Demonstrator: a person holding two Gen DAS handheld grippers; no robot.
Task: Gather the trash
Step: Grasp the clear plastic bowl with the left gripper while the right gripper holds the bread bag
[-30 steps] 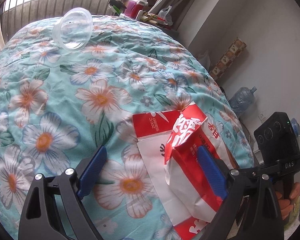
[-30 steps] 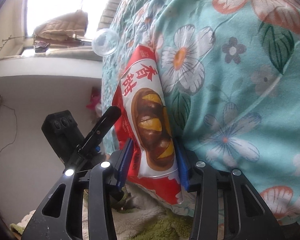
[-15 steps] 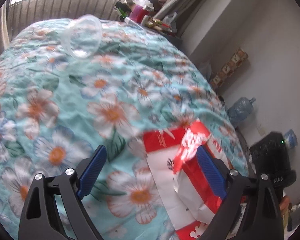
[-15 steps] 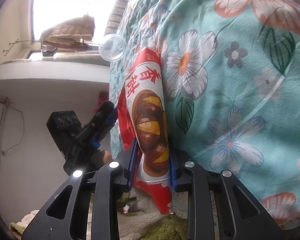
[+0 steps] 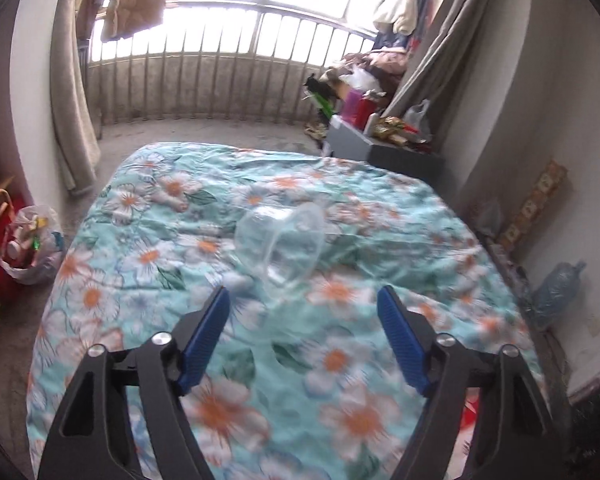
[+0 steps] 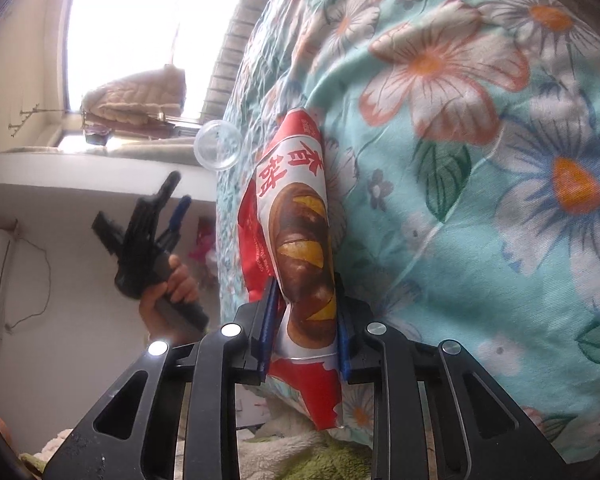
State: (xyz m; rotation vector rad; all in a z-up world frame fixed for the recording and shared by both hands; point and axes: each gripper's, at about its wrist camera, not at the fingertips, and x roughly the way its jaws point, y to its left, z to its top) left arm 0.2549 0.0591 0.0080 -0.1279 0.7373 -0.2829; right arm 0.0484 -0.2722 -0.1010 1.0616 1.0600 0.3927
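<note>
A bed covered by a turquoise quilt printed with white and orange flowers (image 5: pixel 148 240) is seen from the left wrist view. The left gripper (image 5: pixel 304 336) is held above the quilt with its blue-padded fingers (image 5: pixel 204 336) spread wide apart, and nothing is gripped between them. A clear round plastic cup (image 5: pixel 284 240) is seen lying on its side on the quilt, ahead of the spread fingers and apart from them. A white plastic bag stuffed with rubbish (image 5: pixel 32 248) is seen on the floor at the left side of the bed. A barred balcony window (image 5: pixel 228 40) is seen beyond the bed's far end.

In the right wrist view, the right gripper (image 6: pixel 304 328) is pinched onto a red and white snack wrapper printed with a picture of brown bread (image 6: pixel 300 232). The wrapper is pressed between both blue pads near its lower end, and its upper part lies against the quilt near the bed's edge. The clear cup (image 6: pixel 217 145) is seen farther along the bed. The left gripper (image 6: pixel 148 232) is also visible here, held in a hand (image 6: pixel 172 292) off to the side of the bed.
</note>
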